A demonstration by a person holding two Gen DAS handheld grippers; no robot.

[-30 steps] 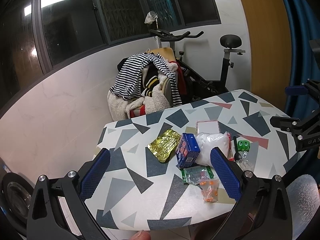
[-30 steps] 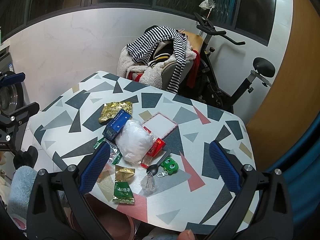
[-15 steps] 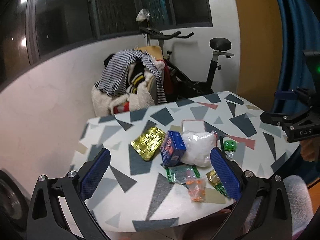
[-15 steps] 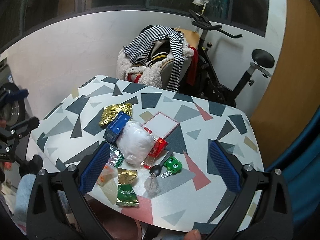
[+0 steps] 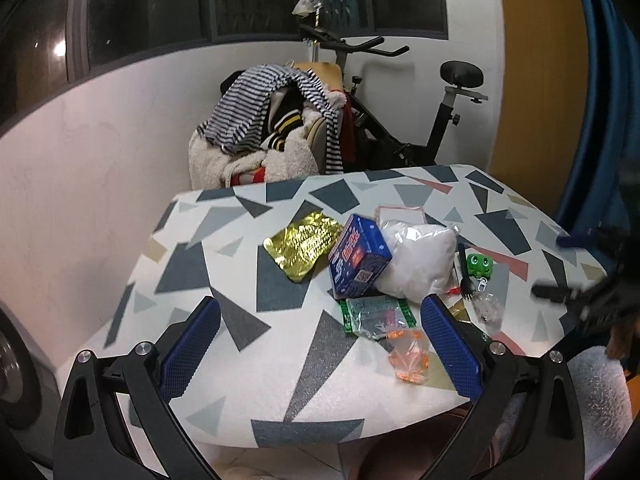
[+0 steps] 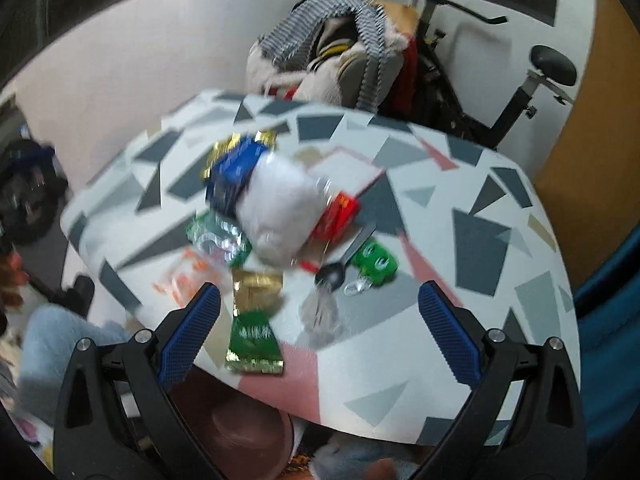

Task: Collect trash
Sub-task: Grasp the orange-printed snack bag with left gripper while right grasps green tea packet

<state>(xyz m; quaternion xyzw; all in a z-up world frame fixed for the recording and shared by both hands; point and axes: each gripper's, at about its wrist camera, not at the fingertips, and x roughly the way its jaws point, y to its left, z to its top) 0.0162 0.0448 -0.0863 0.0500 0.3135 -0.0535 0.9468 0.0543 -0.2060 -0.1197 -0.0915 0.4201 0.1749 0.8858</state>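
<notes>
Trash lies in a heap on the patterned table (image 5: 240, 360): a gold foil wrapper (image 5: 302, 243), a blue box (image 5: 358, 257), a white plastic bag (image 5: 422, 255), a green clear packet (image 5: 374, 315) and an orange-specked clear bag (image 5: 408, 354). My left gripper (image 5: 320, 344) is open and empty above the table's near edge. My right gripper (image 6: 318, 334) is open and empty above the near edge, over a green and gold tea packet (image 6: 254, 328). This view is blurred. The white bag (image 6: 282, 208), blue box (image 6: 232, 176) and a red packet (image 6: 338, 214) lie beyond it.
A green frog toy (image 5: 478, 265), a black spoon (image 5: 464, 276) and a crumpled clear wrapper (image 5: 488, 312) lie right of the heap. A reddish-brown bin (image 6: 240, 436) stands under the table edge. A clothes-piled chair (image 5: 272, 132) and an exercise bike (image 5: 420, 120) stand behind.
Both grippers have moved closer to the table and lower, so the trash heap looms larger. The right wrist view has become motion-blurred. Both stay open and empty.
</notes>
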